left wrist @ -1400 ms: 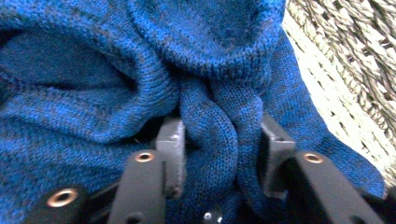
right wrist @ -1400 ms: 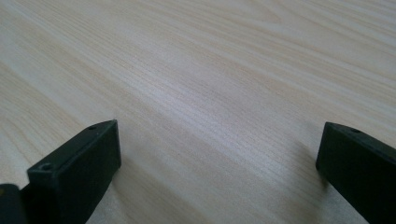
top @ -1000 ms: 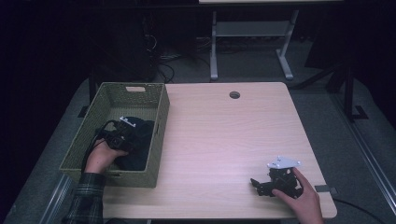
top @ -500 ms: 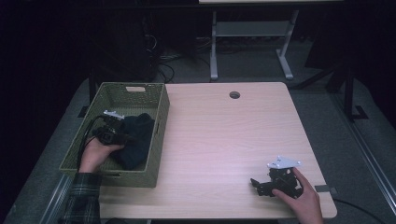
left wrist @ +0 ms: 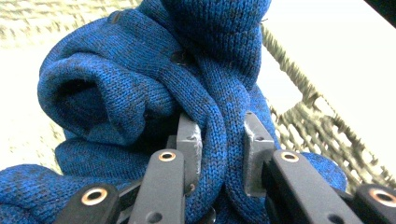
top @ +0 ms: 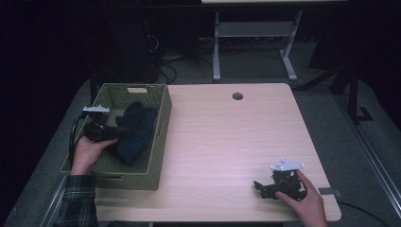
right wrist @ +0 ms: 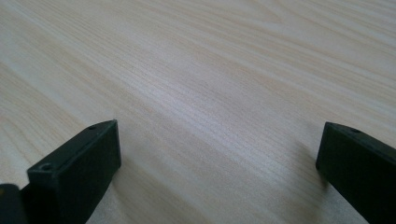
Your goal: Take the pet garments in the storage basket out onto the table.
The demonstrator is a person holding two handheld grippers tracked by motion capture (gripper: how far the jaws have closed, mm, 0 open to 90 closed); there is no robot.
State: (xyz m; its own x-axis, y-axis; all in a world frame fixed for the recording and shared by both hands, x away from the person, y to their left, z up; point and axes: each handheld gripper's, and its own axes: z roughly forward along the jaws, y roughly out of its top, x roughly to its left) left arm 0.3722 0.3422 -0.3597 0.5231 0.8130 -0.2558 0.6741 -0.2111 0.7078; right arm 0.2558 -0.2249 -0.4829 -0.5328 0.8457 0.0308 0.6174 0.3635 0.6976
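- Knitwear, a blue garment (left wrist: 154, 88), lies in the green woven basket (top: 161, 137) at the table's (top: 227, 142) left.
- My left gripper (left wrist: 219, 144) pinches one fold of it.
- My right gripper (top: 259, 187) rests on bare wood, jaws spread wide, holding nothing.

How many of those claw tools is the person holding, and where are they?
2. The left gripper is in the green basket, pinching a fold of blue knit cloth. The right gripper rests open on the table.
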